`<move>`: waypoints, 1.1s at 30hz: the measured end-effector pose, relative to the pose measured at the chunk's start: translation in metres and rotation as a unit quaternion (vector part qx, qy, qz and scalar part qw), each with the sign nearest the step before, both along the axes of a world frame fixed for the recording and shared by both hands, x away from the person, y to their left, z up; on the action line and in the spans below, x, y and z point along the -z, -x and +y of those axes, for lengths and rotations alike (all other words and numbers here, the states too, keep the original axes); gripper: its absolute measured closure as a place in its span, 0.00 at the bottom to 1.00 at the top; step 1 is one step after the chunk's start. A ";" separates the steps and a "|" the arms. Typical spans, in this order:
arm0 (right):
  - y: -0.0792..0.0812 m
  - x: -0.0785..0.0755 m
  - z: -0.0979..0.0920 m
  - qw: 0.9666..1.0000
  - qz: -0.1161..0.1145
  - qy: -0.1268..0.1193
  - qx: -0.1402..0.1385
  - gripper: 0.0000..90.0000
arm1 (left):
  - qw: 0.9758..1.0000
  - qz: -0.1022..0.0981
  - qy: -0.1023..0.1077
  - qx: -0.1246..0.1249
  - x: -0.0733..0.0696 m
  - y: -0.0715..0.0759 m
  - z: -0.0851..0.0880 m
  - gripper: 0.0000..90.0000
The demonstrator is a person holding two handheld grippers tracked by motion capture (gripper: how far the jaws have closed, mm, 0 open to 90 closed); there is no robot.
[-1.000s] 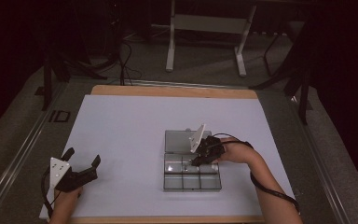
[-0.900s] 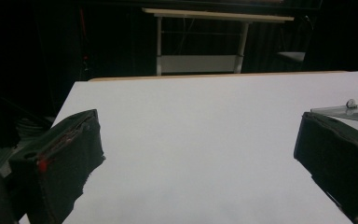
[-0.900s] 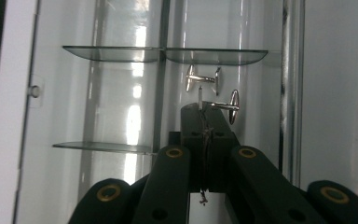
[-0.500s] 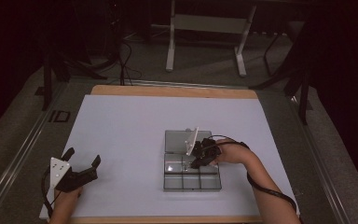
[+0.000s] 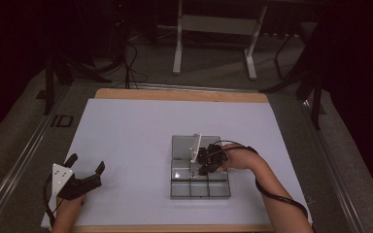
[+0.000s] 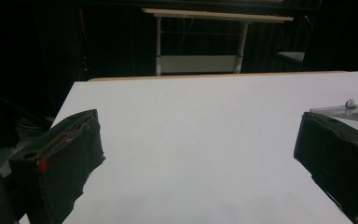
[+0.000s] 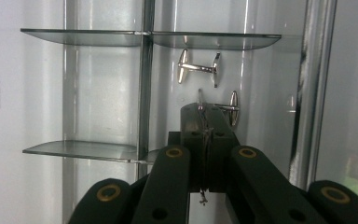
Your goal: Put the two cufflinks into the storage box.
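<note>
A clear box with several compartments lies right of the middle of the white table. My right gripper hangs over the box's middle row with its grey plate edge-on. In the right gripper view its jaws are shut, and a thin silver piece runs along the seam between them. Two silver cufflinks lie in the compartment beyond the tips; the nearer cufflink is partly hidden by the jaws. My left gripper rests open at the table's near left, nothing between its fingers.
A corner of the box shows at the right of the left gripper view. A wooden rim borders the table's far edge. A white frame stand is on the floor beyond. Cables trail from both grippers.
The right gripper has rolled over the box, so its grey plate has gone from broad-side to edge-on. The left gripper has stayed still.
</note>
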State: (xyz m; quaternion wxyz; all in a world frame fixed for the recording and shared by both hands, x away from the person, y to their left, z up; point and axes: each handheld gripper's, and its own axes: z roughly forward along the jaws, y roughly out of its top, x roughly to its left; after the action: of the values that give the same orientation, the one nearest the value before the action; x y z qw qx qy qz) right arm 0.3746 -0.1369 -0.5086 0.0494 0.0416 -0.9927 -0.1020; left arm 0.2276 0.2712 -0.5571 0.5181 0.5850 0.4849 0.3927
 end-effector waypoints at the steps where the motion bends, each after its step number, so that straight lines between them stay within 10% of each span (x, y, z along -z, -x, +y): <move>1: 0.000 0.000 0.000 1.000 -0.001 0.001 -0.001 0.99 | 1.000 0.000 0.000 0.000 0.000 0.000 0.000 0.02; 33: 0.012 -0.044 -0.034 0.998 -0.026 -0.001 0.050 0.77 | 1.000 0.000 0.000 -0.001 0.000 0.000 0.000 0.02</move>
State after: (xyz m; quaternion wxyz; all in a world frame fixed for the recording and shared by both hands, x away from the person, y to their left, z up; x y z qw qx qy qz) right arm 0.3626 -0.1705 -0.4643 0.0186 -0.0051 -0.9944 -0.1042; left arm 0.2276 0.2710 -0.5570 0.5175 0.5848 0.4853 0.3932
